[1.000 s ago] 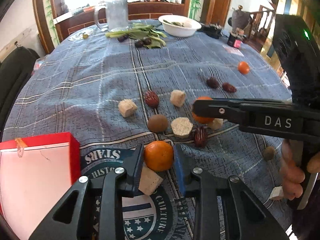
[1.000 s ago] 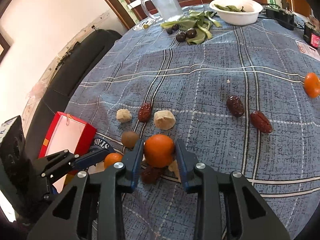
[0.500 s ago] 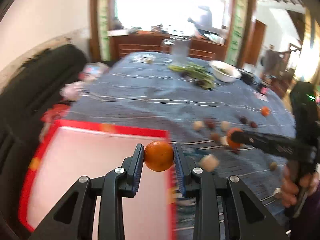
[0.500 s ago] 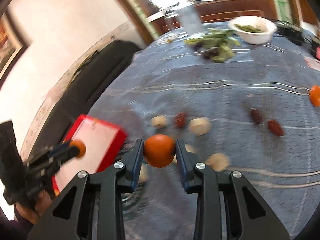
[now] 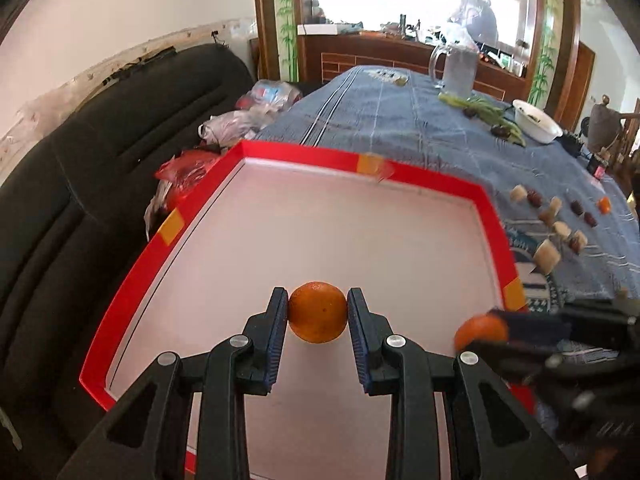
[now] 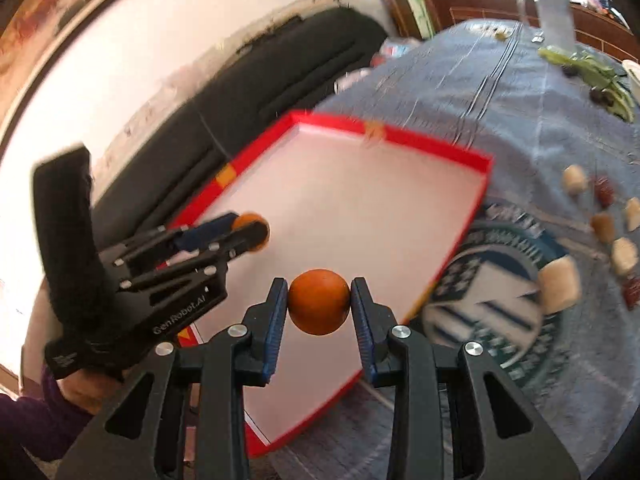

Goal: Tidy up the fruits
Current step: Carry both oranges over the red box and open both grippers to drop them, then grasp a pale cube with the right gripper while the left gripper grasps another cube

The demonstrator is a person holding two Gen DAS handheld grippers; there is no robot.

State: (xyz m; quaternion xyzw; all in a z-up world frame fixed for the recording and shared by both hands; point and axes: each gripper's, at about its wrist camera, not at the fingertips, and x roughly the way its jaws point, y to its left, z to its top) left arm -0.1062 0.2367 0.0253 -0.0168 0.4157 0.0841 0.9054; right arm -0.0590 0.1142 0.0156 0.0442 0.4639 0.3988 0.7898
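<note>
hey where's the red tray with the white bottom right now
The red tray lies at the blue-clothed table's near left edge beside the black sofa, under both orange-holding grippers.

White lettering "GenRobot.AI" runs along the side of the left gripper's (image 6: 250, 232) black body, seen left of the right gripper's fingers (image 6: 276, 316). The round emblem (image 6: 492, 292) printed on the cloth, right of those fingers, carries a ring of letters too blurred to read. Nothing else is legible.
</note>
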